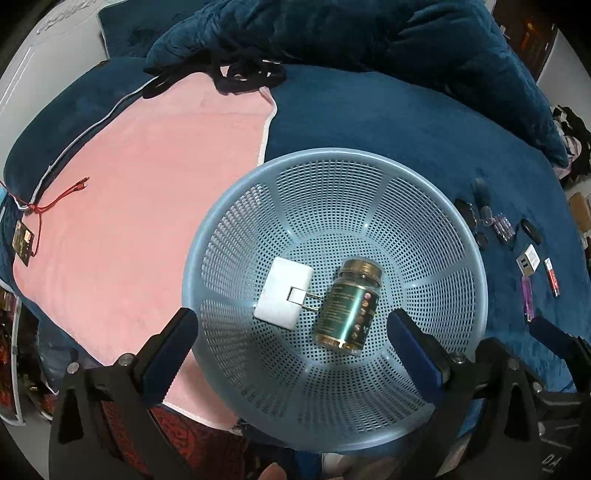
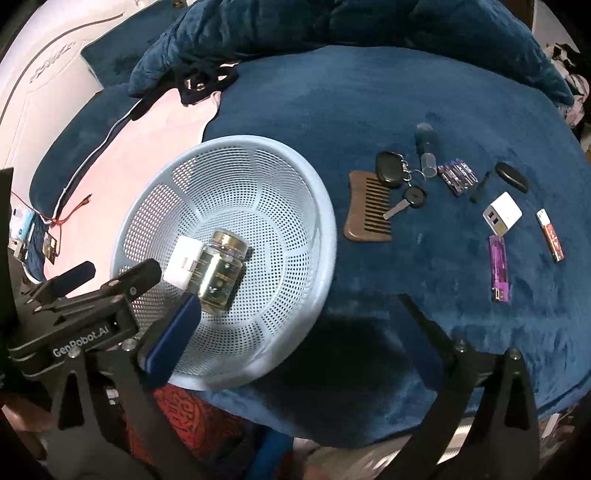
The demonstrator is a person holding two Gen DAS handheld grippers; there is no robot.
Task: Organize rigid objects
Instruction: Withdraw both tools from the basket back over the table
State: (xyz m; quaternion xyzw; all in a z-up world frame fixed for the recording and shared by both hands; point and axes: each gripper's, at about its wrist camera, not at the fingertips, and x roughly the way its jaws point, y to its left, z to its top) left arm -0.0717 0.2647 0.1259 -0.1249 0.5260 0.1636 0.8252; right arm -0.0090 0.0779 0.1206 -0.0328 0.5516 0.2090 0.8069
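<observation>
A light blue mesh basket stands on a blue blanket. Inside lie a white plug adapter and a glass jar with a gold lid. My left gripper hovers open and empty above the basket, one finger at each side. My right gripper is open and empty above the basket's right rim. To the right lie a wooden comb, car keys, batteries, a white charger cube, a purple lighter and a red stick.
A pink towel covers the bed left of the basket, with a red cable on it. Bunched blue bedding and a black strap lie at the far side. The bed's front edge runs below the basket.
</observation>
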